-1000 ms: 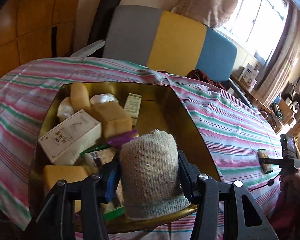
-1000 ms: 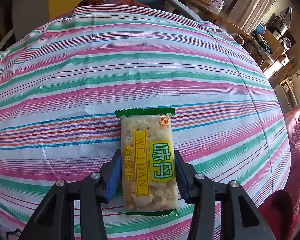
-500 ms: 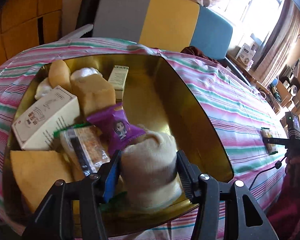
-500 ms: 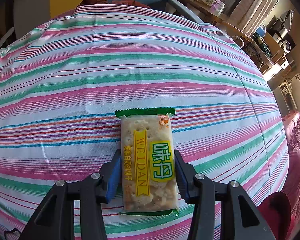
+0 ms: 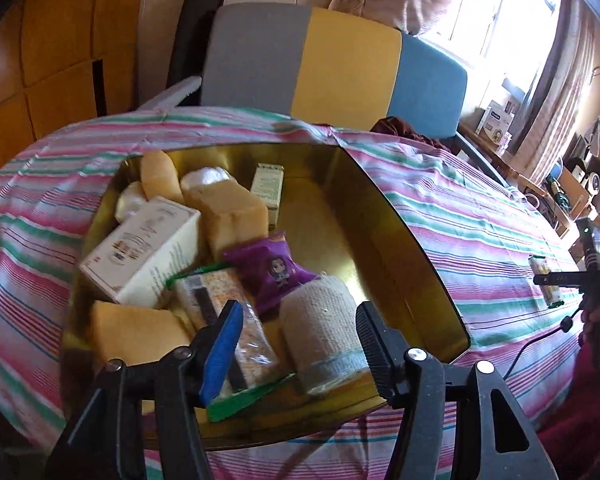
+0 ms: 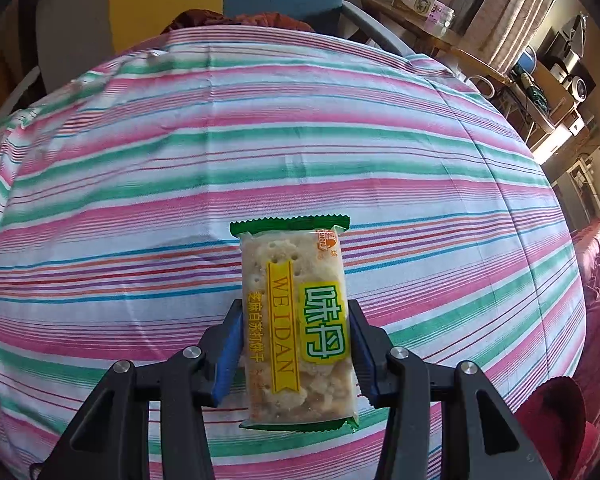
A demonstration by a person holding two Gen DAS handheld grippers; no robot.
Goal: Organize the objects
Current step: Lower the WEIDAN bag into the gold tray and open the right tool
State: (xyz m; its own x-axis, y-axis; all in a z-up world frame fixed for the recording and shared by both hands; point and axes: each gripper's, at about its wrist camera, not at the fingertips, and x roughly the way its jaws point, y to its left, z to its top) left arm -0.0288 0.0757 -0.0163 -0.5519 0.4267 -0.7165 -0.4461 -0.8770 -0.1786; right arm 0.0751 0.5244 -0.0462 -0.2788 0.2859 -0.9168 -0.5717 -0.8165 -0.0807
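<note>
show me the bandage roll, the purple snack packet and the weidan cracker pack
bandage roll (image 5: 320, 332), left wrist view, woven side
purple snack packet (image 5: 274, 274), left wrist view, printed front
Weidan cracker pack (image 6: 296, 320), right wrist view, label middle

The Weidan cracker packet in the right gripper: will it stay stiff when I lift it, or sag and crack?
The cracker packet probably lifts fairly stiff: a flat biscuit slab fills the wrapper. It is likely fragile, since the lower end already looks crumbled, so a hard squeeze may break more. The glossy film could slip, and the right gripper holds only its lower half.
</note>
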